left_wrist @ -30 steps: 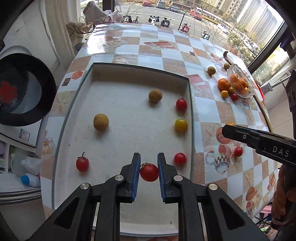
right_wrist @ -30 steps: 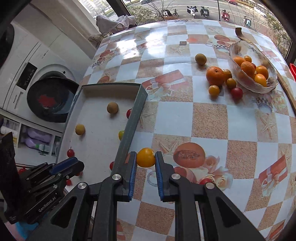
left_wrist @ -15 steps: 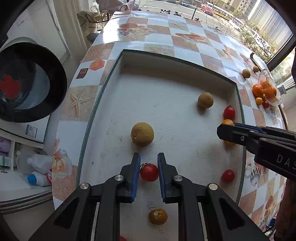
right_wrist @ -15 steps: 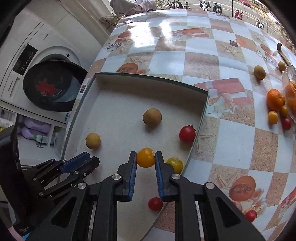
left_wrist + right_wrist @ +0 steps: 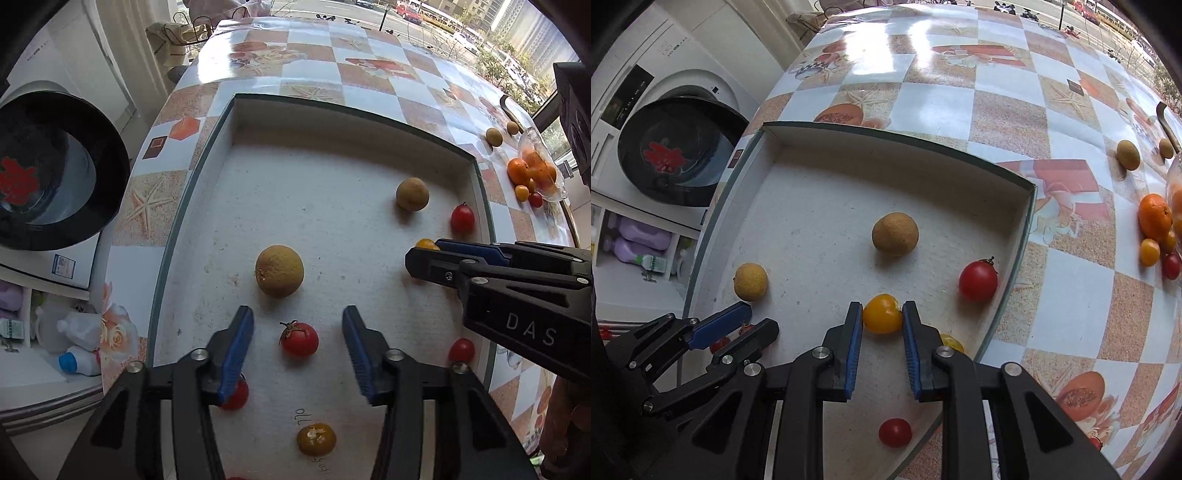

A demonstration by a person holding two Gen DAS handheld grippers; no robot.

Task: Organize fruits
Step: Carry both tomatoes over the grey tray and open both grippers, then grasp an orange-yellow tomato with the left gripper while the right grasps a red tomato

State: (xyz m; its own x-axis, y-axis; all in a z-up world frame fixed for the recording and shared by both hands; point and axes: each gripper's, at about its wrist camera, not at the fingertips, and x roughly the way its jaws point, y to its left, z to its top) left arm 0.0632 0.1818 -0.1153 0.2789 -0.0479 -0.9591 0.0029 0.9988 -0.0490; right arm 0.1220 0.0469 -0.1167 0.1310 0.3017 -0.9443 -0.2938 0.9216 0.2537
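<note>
the left gripper has its fingers spread wide around a red cherry tomato lying free on the white tray, low centre of the left wrist frame. the right gripper pinches a yellow tomato above the tray.

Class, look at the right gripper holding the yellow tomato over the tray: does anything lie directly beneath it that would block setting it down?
Nothing visible does. The right gripper is shut on the yellow tomato above bare tray floor; another yellow tomato lies just right of it.
</note>
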